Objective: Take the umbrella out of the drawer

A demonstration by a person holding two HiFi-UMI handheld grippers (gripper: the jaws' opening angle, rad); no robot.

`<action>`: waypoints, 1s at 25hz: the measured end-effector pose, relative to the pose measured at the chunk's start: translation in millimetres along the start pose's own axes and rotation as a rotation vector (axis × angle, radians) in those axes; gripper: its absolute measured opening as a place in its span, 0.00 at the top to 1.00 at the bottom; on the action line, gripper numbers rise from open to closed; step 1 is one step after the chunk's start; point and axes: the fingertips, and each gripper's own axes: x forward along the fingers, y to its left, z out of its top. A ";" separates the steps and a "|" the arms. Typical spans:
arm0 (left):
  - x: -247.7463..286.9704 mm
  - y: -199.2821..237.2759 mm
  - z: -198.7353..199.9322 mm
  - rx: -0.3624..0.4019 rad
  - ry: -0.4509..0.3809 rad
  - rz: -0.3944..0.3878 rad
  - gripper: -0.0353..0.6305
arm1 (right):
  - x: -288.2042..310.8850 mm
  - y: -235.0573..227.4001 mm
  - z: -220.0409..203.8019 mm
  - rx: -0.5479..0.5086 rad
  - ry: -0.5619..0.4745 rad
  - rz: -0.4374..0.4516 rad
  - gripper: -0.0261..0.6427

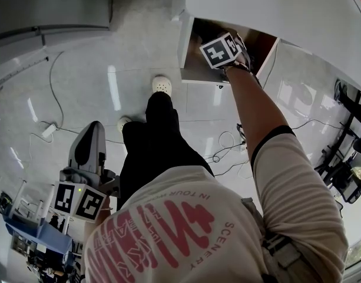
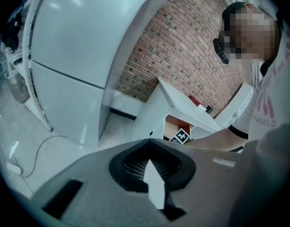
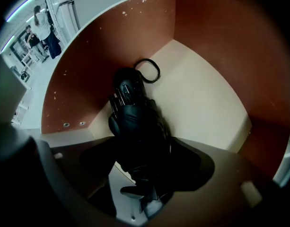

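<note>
A black folded umbrella (image 3: 134, 119) lies in the corner of the drawer (image 3: 206, 103), its wrist loop (image 3: 148, 70) against the brown back wall. My right gripper (image 3: 145, 174) reaches into the drawer and is shut on the umbrella's near end. From the head view only its marker cube (image 1: 220, 50) shows inside the open drawer (image 1: 192, 69); the umbrella is hidden there. My left gripper (image 1: 90, 140) hangs low beside the person's leg, far from the drawer. It is shut (image 2: 152, 174) with nothing in it.
The drawer belongs to a white cabinet (image 1: 274, 5) with a white top. Cables (image 1: 50, 128) run over the glossy floor. A tall white unit (image 2: 74, 79) and a brick wall (image 2: 182, 46) stand beyond. A blue rack (image 1: 33, 229) sits at the lower left.
</note>
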 end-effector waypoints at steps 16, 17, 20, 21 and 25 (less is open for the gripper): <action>11.0 0.2 6.3 -0.001 -0.014 -0.004 0.94 | 1.9 -6.2 -1.5 -0.047 -0.016 -0.093 0.47; 10.8 -0.3 6.6 0.002 -0.015 -0.008 0.94 | 1.2 -5.3 -1.9 -0.056 -0.014 -0.096 0.48; 11.5 -2.7 5.3 0.006 -0.012 -0.023 0.94 | -1.1 -2.5 -5.5 -0.084 0.011 -0.097 0.50; 11.9 -3.7 5.0 0.007 -0.011 -0.029 0.94 | -2.2 -2.1 -6.8 -0.095 0.020 -0.099 0.52; 10.6 -5.2 7.7 0.012 -0.013 -0.044 0.94 | -8.6 -0.4 -9.0 -0.137 0.029 -0.113 0.55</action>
